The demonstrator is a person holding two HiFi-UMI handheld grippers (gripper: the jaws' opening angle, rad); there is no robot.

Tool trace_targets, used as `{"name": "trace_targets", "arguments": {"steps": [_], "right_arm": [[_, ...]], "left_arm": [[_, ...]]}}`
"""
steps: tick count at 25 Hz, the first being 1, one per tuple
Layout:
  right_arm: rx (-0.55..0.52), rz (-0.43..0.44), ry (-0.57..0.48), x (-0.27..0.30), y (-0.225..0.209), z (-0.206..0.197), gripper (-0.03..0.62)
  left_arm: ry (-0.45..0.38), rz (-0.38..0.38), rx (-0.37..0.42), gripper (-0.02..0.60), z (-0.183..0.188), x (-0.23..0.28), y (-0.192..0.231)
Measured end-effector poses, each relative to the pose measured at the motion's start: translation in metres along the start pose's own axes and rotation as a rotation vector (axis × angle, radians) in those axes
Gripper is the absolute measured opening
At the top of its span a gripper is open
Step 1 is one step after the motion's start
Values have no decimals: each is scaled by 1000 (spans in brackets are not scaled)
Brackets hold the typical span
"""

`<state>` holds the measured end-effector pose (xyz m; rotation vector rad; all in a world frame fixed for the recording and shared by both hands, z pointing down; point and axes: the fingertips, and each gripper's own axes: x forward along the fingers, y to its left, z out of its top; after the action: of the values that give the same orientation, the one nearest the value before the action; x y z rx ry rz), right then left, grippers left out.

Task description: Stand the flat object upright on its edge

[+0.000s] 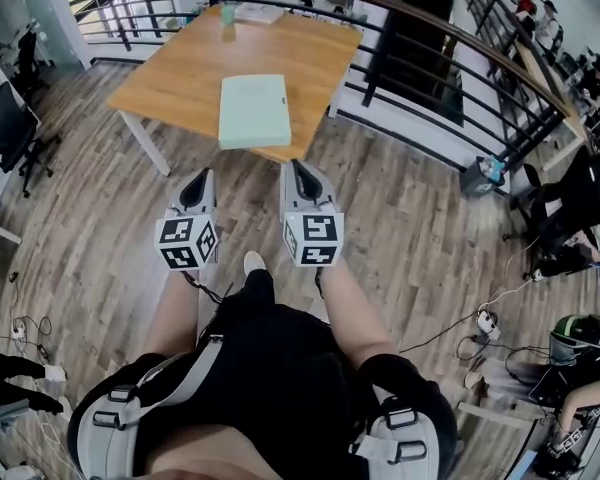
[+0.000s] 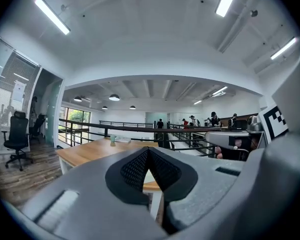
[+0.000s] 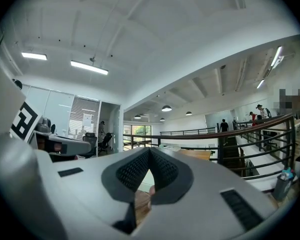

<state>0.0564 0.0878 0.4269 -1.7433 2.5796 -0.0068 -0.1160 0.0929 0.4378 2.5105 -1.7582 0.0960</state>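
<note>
A pale green flat object (image 1: 253,110) lies flat on the wooden table (image 1: 180,78), near the table's front edge. My left gripper (image 1: 202,176) and right gripper (image 1: 294,168) hang side by side over the floor, a short way before that edge, both pointing at the table. Both are shut with nothing between their jaws. In the left gripper view the left gripper (image 2: 148,150) shows closed tips in front of the wooden table (image 2: 90,151). The right gripper view shows the right gripper (image 3: 149,150) closed, with a sliver of the pale object (image 3: 146,181) behind its tips.
A black railing (image 1: 450,48) curves behind and to the right of the table. A green cup (image 1: 227,13) and a book stand at the table's far end. An office chair (image 1: 10,118) is at the left. Cables and a helmet (image 1: 580,333) lie on the floor at the right.
</note>
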Motion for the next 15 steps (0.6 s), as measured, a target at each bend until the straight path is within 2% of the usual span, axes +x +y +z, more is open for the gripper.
{"name": "trace_targets", "arguments": {"steps": [9,15], "right_arm": [[22,-21,66,116,-42,-3,3],[35,-33,114,194,-64,-14,3]], "left_arm": [[49,-19,-21,3,11,112,54],[99,-28,-42,3,6,185,94]]}}
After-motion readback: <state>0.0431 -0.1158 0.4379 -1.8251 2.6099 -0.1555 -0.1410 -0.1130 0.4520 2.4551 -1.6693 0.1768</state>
